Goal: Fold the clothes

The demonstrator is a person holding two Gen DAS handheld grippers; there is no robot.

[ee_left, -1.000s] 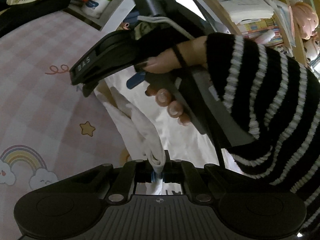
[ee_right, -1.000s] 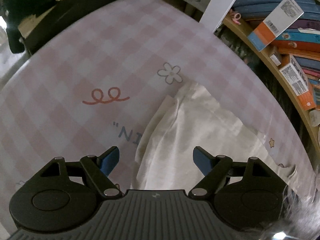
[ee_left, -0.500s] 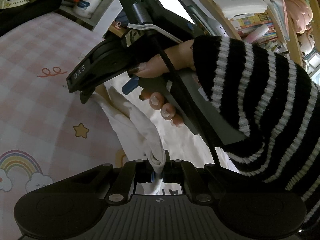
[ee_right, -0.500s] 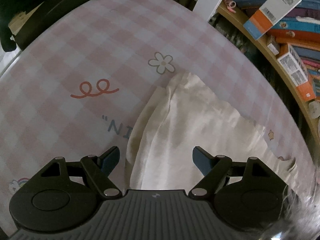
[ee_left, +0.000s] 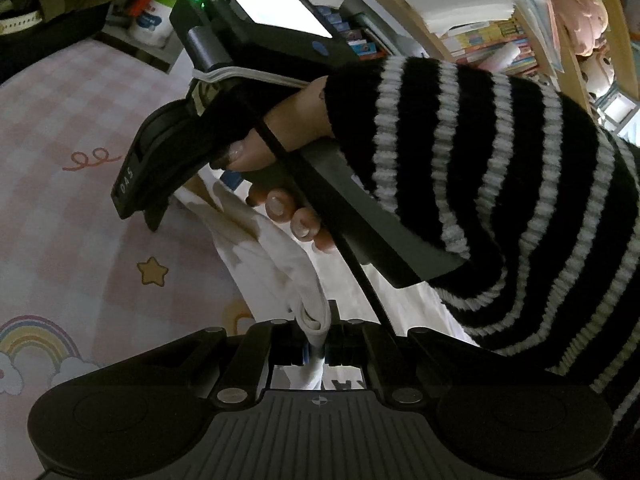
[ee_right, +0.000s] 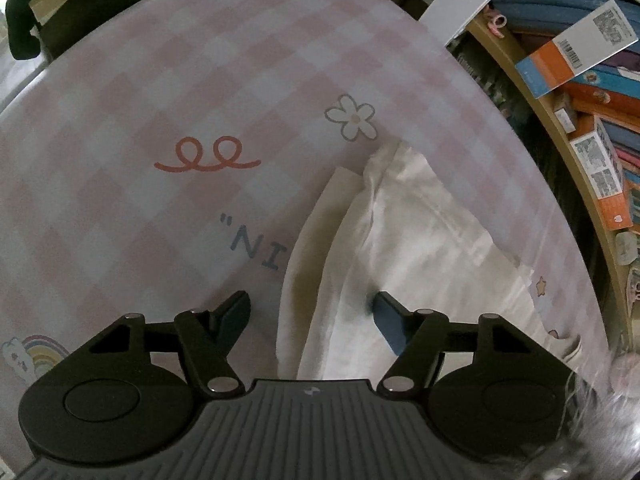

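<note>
In the left wrist view, the left claw [ee_left: 317, 346] is clamped on a bunched fold of the white garment [ee_left: 280, 264], which rises from between the tips and trails away across the pink checked cloth [ee_left: 72, 208] that covers the worktop. Just beyond it, a hand [ee_left: 280, 168] in a black-and-white striped sleeve [ee_left: 480, 168] grips the handle of the other tool above the garment. Farther back stand shelves of books [ee_left: 492, 36].

In the right wrist view, the right claw [ee_right: 310, 312] stands wide apart, its tips on either side of the garment's near edge [ee_right: 340, 280]; the right tip lies over the fabric, the left over bare cloth. The garment [ee_right: 416, 240] lies crumpled and partly folded on the cloth, near a printed flower [ee_right: 352, 117] and a red squiggle [ee_right: 208, 156]. Books [ee_right: 592, 80] line the shelf at far right.
</note>
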